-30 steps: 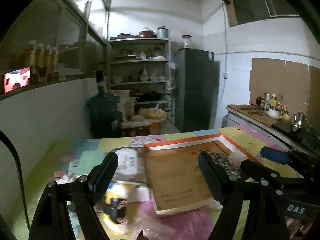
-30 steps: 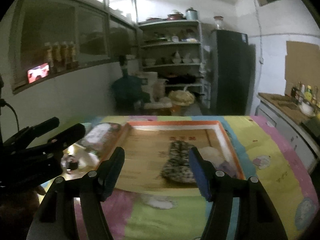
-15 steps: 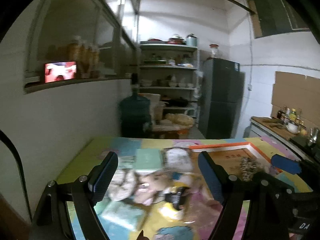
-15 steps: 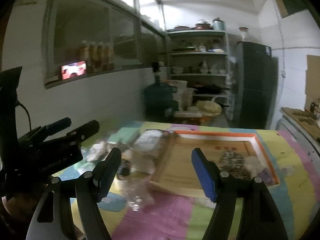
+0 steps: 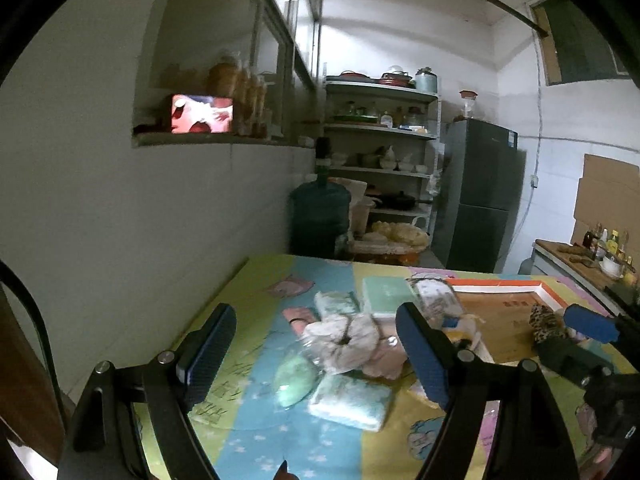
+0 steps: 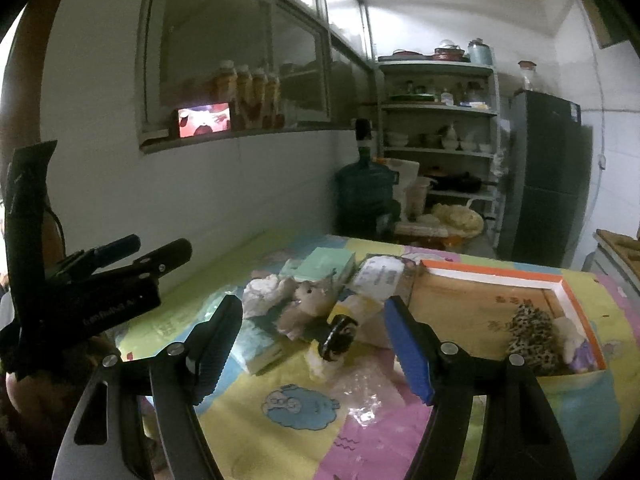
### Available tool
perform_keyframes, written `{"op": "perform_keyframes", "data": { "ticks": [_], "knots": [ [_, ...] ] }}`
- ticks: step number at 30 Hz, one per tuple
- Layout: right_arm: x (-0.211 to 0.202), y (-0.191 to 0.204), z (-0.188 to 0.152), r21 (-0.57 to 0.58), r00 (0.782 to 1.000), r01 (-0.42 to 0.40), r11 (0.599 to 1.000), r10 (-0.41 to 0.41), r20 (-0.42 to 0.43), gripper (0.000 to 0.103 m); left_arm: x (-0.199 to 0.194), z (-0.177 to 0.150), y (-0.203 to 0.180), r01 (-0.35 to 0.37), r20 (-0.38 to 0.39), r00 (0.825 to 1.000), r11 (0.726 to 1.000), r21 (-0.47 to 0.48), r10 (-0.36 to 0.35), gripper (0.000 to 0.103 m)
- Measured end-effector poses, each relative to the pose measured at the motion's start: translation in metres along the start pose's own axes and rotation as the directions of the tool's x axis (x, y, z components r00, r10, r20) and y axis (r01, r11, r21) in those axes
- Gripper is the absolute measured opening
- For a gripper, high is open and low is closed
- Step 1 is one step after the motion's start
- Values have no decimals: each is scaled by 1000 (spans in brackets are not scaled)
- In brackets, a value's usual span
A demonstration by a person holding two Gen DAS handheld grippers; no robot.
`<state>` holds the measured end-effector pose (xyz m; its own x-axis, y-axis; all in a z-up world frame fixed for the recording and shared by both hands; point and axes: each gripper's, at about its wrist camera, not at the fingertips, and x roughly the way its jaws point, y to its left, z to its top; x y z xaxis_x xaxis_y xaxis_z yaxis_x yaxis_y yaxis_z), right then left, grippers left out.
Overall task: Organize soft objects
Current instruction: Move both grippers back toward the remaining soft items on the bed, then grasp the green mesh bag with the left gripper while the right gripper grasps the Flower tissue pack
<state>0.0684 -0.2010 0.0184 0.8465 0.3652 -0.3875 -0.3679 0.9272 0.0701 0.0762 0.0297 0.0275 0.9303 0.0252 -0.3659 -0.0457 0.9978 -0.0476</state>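
a: dim kitchen walls, a tall shelf unit (image 6: pixel 438 128) and a dark fridge (image 6: pixel 546 176) are seen behind a bench (image 6: pixel 304 404) covered by a pastel cartoon mat. what is laid out on it?

b: a heap of soft objects is gathered near the middle: a brown plush toy (image 6: pixel 308 306), a white fluffy piece (image 6: pixel 262 292), a wrapped tissue pack (image 5: pixel 352 400), a pale green pouch (image 5: pixel 294 376), a mint green box (image 6: pixel 326 266) and a black-and-white ring-shaped item (image 6: pixel 340 334). crinkled clear plastic (image 6: pixel 366 394) is spread nearer the camera.

a: and the tray?

b: an orange-rimmed shallow tray (image 6: pixel 568 292) is set just beside the heap, on its right. a leopard-print piece (image 6: pixel 534 334) is lying inside, against the right wall, with a small white and purple item (image 6: pixel 576 346) touching it.

a: how are the tools held?

b: the left hand-held gripper (image 5: pixel 316 356) is hung over the heap with its fingers wide apart and nothing clamped. the right hand-held gripper (image 6: pixel 314 346) has just been opening; its jaws are held apart, the ring-shaped item is framed between them, and nothing is pressed by the pads. each tool is seen at the edge of the other's view.
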Motion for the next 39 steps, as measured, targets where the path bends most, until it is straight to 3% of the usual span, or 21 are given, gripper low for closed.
{"op": "perform_keyframes", "data": {
  "ticks": [10, 16, 22, 31, 39],
  "knots": [
    [14, 9, -14, 11, 1000, -7, 1000, 7, -28, 75, 15, -14, 32, 33, -32, 999, 999, -35, -34, 82],
    [42, 28, -30, -56, 991, -84, 995, 78, -106, 75, 21, -28, 43, 23, -49, 998, 999, -38, -25, 82],
    [93, 59, -40, -185, 955, -219, 958, 172, -241, 75, 30, -41, 59, 56, -85, 995, 998, -26, -58, 82],
    [161, 78, -39, -332, 908, -304, 893, 167, -383, 75, 50, -58, 85, 94, -163, 981, 994, -54, -101, 82],
    [198, 78, -39, -344, 860, -375, 861, 185, -475, 75, 66, -64, 91, 130, -198, 970, 989, -75, -142, 82]
  ]
}}
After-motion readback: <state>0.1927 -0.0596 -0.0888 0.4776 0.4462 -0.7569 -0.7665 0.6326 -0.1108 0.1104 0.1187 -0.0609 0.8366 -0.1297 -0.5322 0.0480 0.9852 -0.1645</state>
